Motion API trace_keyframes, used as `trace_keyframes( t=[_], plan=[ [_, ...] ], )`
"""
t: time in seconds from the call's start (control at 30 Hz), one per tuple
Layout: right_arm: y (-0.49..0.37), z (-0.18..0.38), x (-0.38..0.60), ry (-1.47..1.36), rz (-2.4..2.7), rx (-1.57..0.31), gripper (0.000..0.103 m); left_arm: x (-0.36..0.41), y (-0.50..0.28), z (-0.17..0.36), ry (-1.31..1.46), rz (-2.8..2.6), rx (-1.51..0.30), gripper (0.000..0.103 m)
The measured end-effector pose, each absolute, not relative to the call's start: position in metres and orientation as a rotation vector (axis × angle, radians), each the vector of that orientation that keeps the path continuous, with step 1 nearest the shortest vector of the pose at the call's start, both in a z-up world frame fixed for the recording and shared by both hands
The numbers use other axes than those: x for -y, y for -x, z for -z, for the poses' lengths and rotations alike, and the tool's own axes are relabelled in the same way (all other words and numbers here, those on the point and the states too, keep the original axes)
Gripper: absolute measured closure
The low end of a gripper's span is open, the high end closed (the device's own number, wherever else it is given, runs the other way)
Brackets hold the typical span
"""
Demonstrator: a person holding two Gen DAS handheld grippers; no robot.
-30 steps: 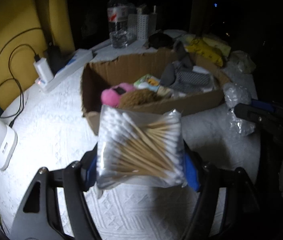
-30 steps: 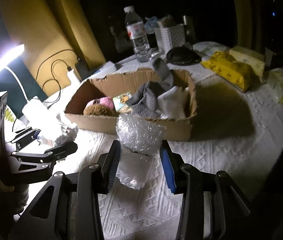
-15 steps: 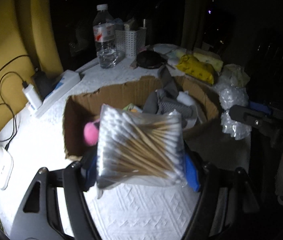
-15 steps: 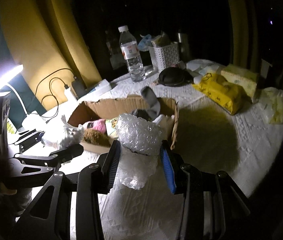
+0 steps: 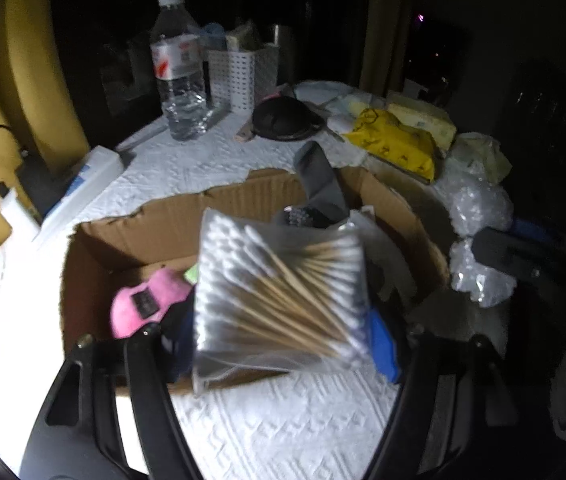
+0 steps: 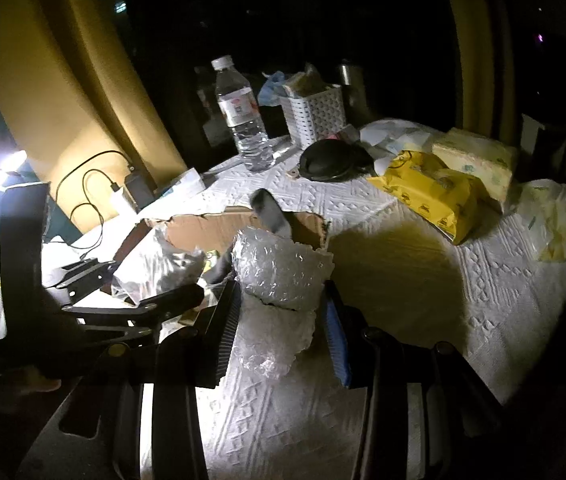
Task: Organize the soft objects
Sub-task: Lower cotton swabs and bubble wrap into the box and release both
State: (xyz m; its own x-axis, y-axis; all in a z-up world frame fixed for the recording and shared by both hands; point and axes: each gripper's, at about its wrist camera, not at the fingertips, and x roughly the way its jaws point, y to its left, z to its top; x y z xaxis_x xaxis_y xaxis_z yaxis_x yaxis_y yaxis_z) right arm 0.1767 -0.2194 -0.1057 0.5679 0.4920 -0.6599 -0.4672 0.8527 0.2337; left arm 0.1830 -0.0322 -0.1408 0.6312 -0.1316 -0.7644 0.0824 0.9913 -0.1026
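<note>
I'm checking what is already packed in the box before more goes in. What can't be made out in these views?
- Left wrist: the cotton swab pack in the left gripper hides the middle of the cardboard box.
- Right wrist: the bubble wrap in the right gripper covers the box's interior.
- Both: the water bottle label is too small to read.

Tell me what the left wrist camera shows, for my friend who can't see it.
The left gripper holds a clear bag of cotton swabs over an open cardboard box with a pink plush toy inside. A water bottle stands behind.
</note>
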Motion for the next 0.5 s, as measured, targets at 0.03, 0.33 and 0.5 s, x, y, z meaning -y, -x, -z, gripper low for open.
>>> trace_keyframes(
  t=[0.03, 0.33, 0.5],
  plan=[
    [-0.178, 0.107, 0.221, -0.036, -0.561, -0.788, 0.061, 0.034, -0.187, 0.143, 0.062, 0.124, -0.884, 0.032],
    [-0.193, 0.117, 0.229, -0.044, -0.53, -0.811, 0.06, 0.039, -0.211, 0.165, 0.098, 0.123, -0.942, 0.028],
    [-0.199, 0.118, 0.225, -0.04, -0.526, -0.817, 0.061, 0.029, -0.208, 0.16, 0.117, 0.113, -0.935, 0.017]
  ],
)
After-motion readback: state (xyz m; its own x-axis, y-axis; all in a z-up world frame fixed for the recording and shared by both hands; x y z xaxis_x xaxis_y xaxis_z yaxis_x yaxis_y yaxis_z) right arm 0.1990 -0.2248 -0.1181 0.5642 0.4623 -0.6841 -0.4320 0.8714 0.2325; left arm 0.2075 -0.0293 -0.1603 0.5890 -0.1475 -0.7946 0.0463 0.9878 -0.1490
